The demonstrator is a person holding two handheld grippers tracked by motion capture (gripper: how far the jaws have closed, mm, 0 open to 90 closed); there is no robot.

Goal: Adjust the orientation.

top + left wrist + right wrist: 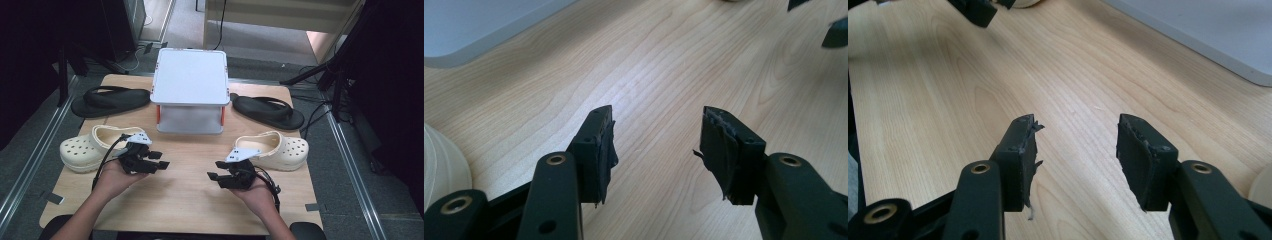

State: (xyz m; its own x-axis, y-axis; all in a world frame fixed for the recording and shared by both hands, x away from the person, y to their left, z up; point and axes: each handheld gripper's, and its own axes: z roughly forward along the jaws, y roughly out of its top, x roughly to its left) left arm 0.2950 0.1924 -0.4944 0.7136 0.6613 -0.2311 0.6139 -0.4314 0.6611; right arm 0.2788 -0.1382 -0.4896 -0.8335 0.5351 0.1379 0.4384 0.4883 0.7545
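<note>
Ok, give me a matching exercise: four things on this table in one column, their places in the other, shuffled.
1. white rack
2. left gripper
3. black sandal
4. right gripper

a. far left of the table
b. beside the right-hand cream clog
c. middle, at the far edge
d. beside the left-hand cream clog

Pairs: 1-c, 2-d, 3-a, 4-b

The left gripper [656,145] stands with its two black jaws spread wide and nothing between them but bare wooden table [664,65]. A pale grey box [469,27] lies beyond the left jaw, and a cream clog [441,165] sits just outside that jaw. The right gripper's dark tips [824,25] show far beyond the right jaw.
</note>
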